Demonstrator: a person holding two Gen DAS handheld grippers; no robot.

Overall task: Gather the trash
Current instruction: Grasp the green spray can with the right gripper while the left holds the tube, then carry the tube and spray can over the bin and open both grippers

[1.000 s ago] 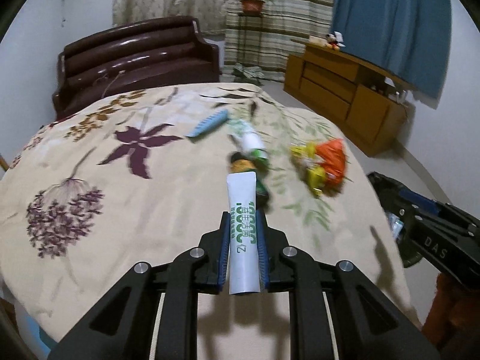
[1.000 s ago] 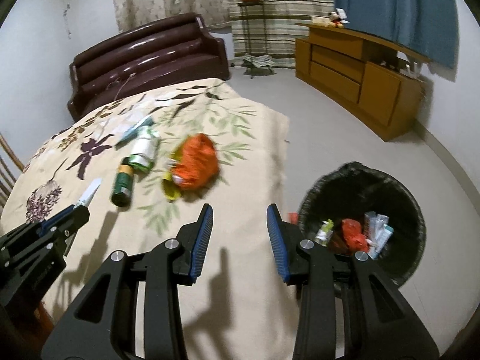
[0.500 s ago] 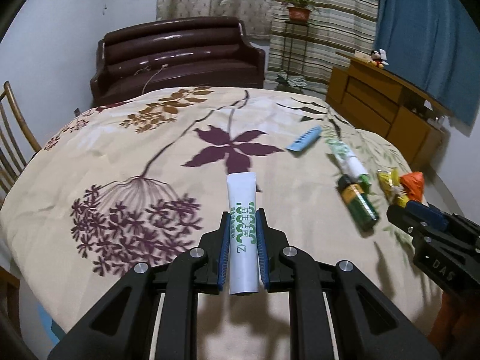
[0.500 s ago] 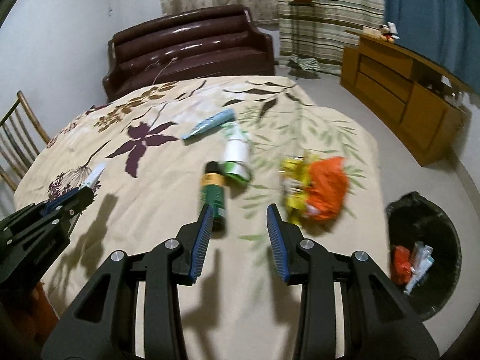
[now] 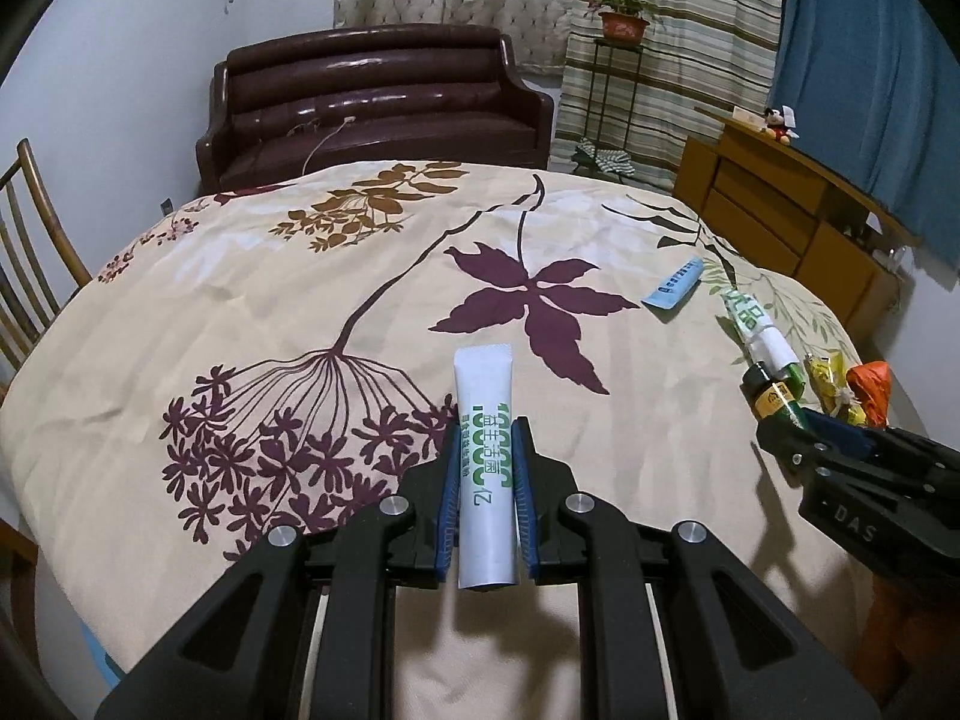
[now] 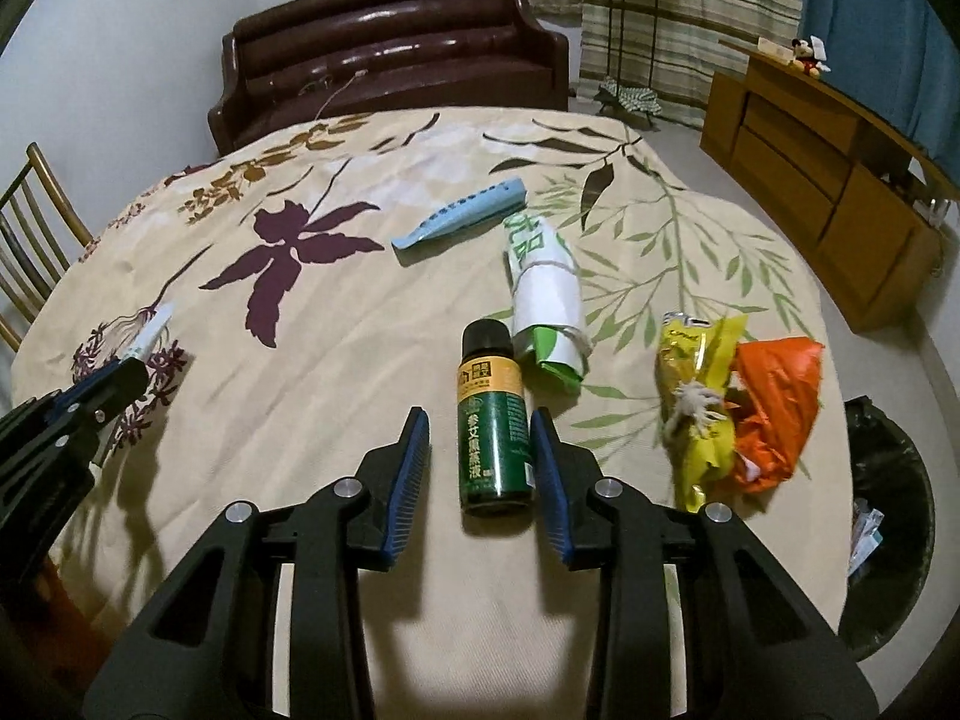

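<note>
From the left wrist view, one left gripper [image 5: 485,480] is clamped on a single white tube [image 5: 483,468], its blue pads pressing both sides. That tube carries green print, has a flat crimped end pointing away from the camera and a round end toward it, and hangs over the floral bedspread [image 5: 288,300]. At the right edge, four pieces of trash lie in a row on the cloth: one light blue tube [image 5: 673,291], one green-and-white packet [image 5: 757,330], one dark green bottle [image 5: 774,399] and one yellow-and-orange wrapper bundle [image 5: 855,390]. One right gripper [image 5: 840,450] comes in just over the bottle.

From the right wrist view, the right gripper [image 6: 480,456] has its jaws narrowing, one on each side of the dark green bottle [image 6: 493,432], with a gap left between pads and bottle. It lies flat on the bedspread [image 6: 300,390], black cap pointing away, with a yellow label band and white characters on green. Beyond it lie the green-and-white packet [image 6: 549,300], touching the bottle's cap end, and the light blue tube [image 6: 465,221]. Right of the bottle sits the yellow-and-orange wrapper bundle [image 6: 738,402], tied with white string. One black trash bin [image 6: 888,540] stands on the floor at the right, with some wrappers inside. The left gripper [image 6: 114,378] shows at the left, the white tube's [image 6: 150,333] tip sticking out.
</note>
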